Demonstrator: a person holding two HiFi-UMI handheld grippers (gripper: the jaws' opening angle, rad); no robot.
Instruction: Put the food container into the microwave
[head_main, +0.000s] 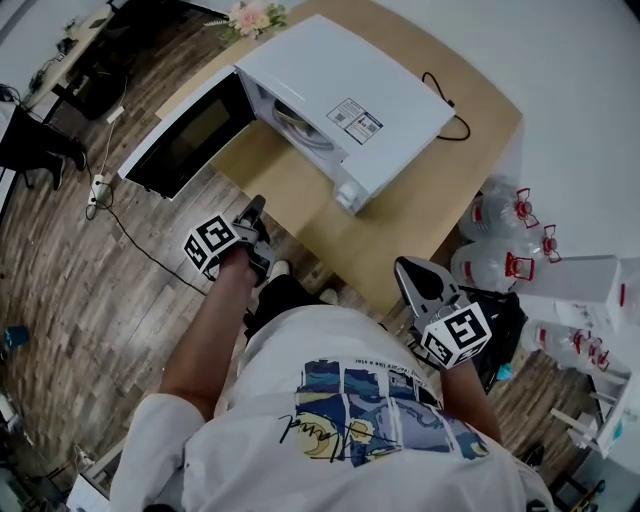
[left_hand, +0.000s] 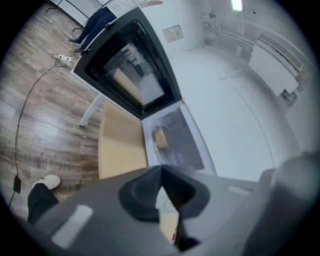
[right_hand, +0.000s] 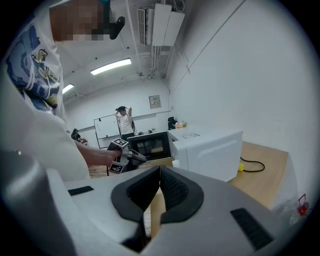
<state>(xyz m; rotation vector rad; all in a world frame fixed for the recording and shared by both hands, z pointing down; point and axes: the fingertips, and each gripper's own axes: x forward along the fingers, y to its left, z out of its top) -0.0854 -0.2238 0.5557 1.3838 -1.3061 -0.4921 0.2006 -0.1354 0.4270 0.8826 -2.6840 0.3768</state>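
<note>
A white microwave (head_main: 350, 95) stands on a wooden table (head_main: 420, 210) with its black-windowed door (head_main: 185, 135) swung wide open to the left. In the left gripper view a small tan food container (left_hand: 161, 138) sits on the floor of the open cavity (left_hand: 175, 140). My left gripper (head_main: 257, 207) hovers in front of the table's near edge, below the open door, jaws shut with nothing between them (left_hand: 161, 173). My right gripper (head_main: 407, 267) hangs by the table's near right corner, also shut and empty (right_hand: 159, 172). It looks toward the microwave (right_hand: 210, 150) and the left gripper (right_hand: 131, 156).
Large water bottles (head_main: 495, 235) and white boxes (head_main: 580, 280) stand right of the table. A black cord (head_main: 450, 115) lies on the tabletop behind the microwave. A power strip and cable (head_main: 100, 190) run over the wooden floor at left. A person (right_hand: 122, 120) stands far off.
</note>
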